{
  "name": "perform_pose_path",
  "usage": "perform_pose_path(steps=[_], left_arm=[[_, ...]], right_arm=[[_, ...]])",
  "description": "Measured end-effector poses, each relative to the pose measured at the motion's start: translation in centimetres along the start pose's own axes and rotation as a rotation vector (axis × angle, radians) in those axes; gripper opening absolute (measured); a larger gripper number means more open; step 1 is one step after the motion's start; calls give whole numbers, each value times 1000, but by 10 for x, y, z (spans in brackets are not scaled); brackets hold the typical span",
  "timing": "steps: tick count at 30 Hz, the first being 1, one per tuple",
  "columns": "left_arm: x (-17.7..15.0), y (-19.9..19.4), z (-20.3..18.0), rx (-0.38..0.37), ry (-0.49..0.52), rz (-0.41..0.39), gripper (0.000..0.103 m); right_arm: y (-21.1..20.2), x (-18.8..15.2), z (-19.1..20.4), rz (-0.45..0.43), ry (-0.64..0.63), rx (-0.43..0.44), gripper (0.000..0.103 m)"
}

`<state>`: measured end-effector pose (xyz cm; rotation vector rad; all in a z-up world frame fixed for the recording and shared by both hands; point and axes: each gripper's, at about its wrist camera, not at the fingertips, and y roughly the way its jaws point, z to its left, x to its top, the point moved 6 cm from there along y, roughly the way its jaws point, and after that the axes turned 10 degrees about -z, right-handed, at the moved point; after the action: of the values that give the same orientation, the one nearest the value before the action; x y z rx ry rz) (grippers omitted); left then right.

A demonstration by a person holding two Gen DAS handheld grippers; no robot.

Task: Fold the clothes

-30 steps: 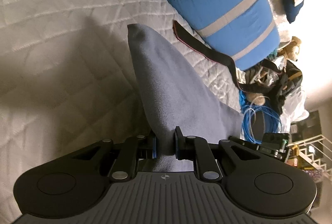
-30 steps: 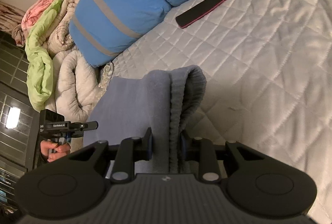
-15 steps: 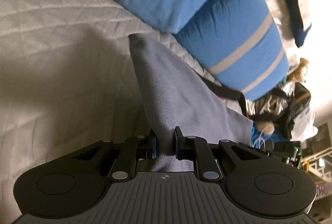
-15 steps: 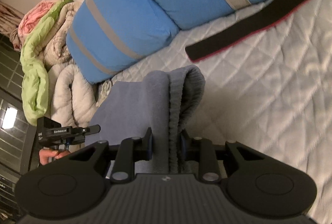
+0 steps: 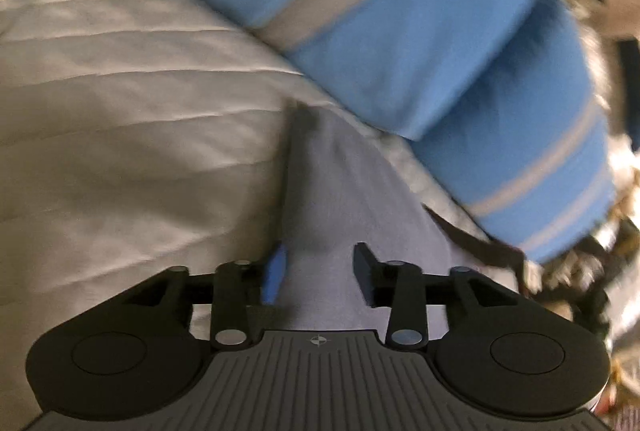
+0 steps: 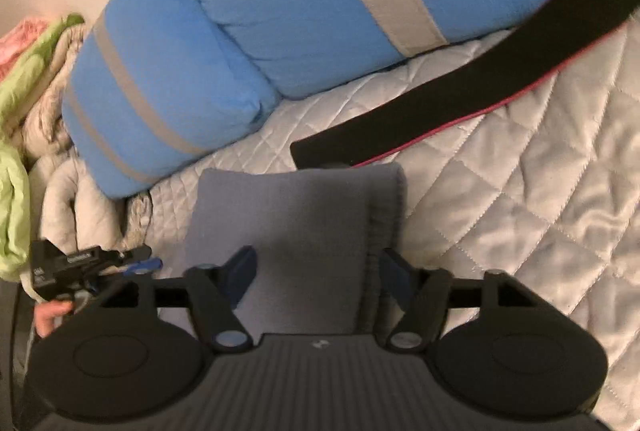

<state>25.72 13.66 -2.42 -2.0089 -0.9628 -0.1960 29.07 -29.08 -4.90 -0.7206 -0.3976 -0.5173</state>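
Fleecy grey garment [image 6: 304, 223], quilted bedspread [image 6: 520, 191]

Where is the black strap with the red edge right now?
In the right wrist view the black strap lies upper right on the white quilt, running diagonally below the blue pillows, its near end just beyond the grey garment.

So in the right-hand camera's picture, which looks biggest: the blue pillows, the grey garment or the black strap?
1. Blue pillows, by far.
2. Grey garment, though it lies nearer the camera, which flatters it.
3. Black strap, long but narrow.
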Motion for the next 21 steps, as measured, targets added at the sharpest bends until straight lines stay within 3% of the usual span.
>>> perform_pose_path(steps=[2, 10, 16, 21], left_arm=[[-3, -2, 6, -1, -11, 11, 49], [-35, 3, 16, -6, 4, 121, 49], [-50, -4, 22, -41, -8, 150, 49], [-59, -4, 24, -70, -10, 181, 48]], right_arm=[[-2, -3, -4, -9, 25, 3, 82], [-14, -31, -11, 11, 27, 16, 84], [-18, -56, -11, 42, 73, 112, 83], [-20, -63, -11, 59, 61, 73, 81]])
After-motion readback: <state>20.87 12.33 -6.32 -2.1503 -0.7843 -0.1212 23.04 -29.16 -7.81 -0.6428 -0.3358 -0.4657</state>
